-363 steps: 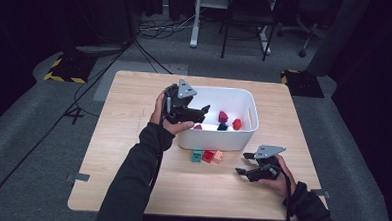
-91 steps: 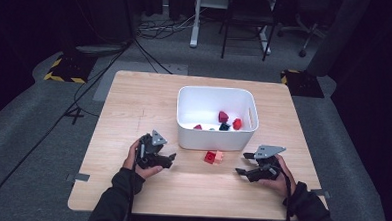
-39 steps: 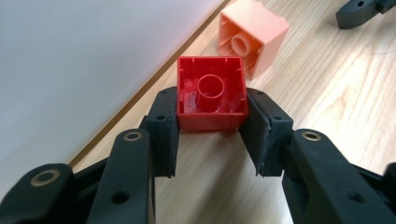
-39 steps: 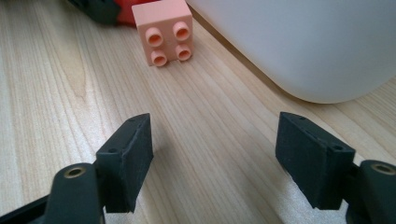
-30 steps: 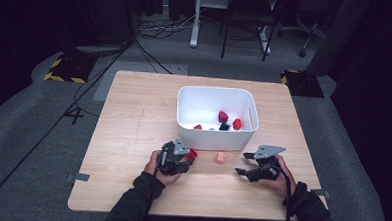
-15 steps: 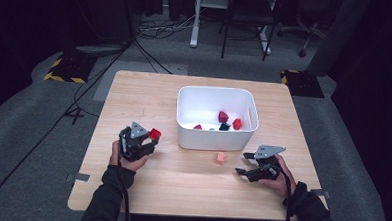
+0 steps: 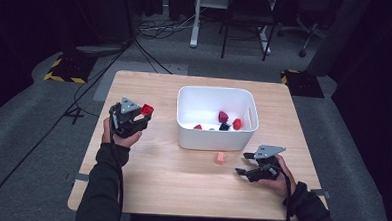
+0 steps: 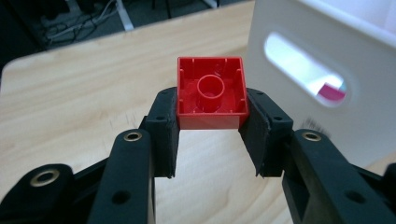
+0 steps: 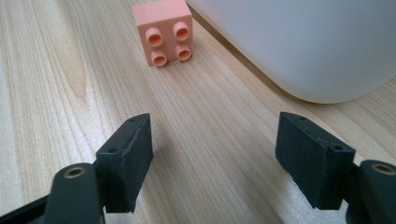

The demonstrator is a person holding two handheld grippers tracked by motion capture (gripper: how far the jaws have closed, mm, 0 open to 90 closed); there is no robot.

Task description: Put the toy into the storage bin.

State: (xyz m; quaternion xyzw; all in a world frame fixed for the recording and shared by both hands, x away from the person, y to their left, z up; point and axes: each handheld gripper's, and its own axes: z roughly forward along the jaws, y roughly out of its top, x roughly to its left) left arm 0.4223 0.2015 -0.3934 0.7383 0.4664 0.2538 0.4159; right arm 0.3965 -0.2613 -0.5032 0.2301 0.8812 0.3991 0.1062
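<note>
- Since a moment ago, I am raising my left gripper [image 7: 144,116] leftward, clamping the red brick [image 8: 211,93] beside the white bin [image 7: 217,116];
- right gripper [image 9: 215,158] is resting released, facing the peach brick [image 9: 163,33].

three cameras on my rig

my high view looks down over the table [image 7: 180,190]; each gripper view sits close behind its jaws, and all share the white bin [image 7: 215,136].

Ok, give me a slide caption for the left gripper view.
Left gripper jaws clamp a red brick, hollow underside facing the camera, above the wooden table beside the white bin.
</note>
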